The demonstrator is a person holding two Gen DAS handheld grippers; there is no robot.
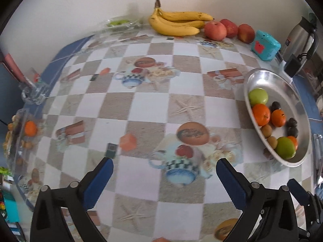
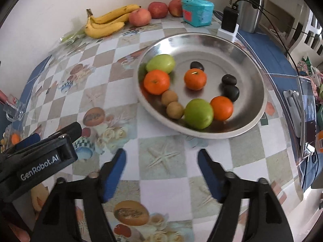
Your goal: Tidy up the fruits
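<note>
We see the steel plate (image 2: 242, 56) at upper right holding oranges (image 2: 156, 81), green apples (image 2: 198, 113), kiwis (image 2: 175, 110) and dark fruits (image 2: 230, 92). Our left gripper (image 1: 164, 164) and right gripper (image 2: 161, 155) both stand spread, pinching nothing

this was my home, a dining corner by the look of it. the tabletop (image 2: 165, 161) wore a plastic cloth printed with teapots, starfish and melons in a checked pattern. a metal plate (image 2: 250, 109) of mixed fruit sat on it, with bananas (image 2: 105, 25) and red apples (image 2: 140, 17) against the plain wall. a steel thermos jug (image 1: 300, 38) stood at the far corner beside a plugged-in charger (image 2: 229, 19), and a teal box (image 2: 197, 12) sat near them. a glass ashtray (image 1: 33, 95) rested at the edge.
</note>
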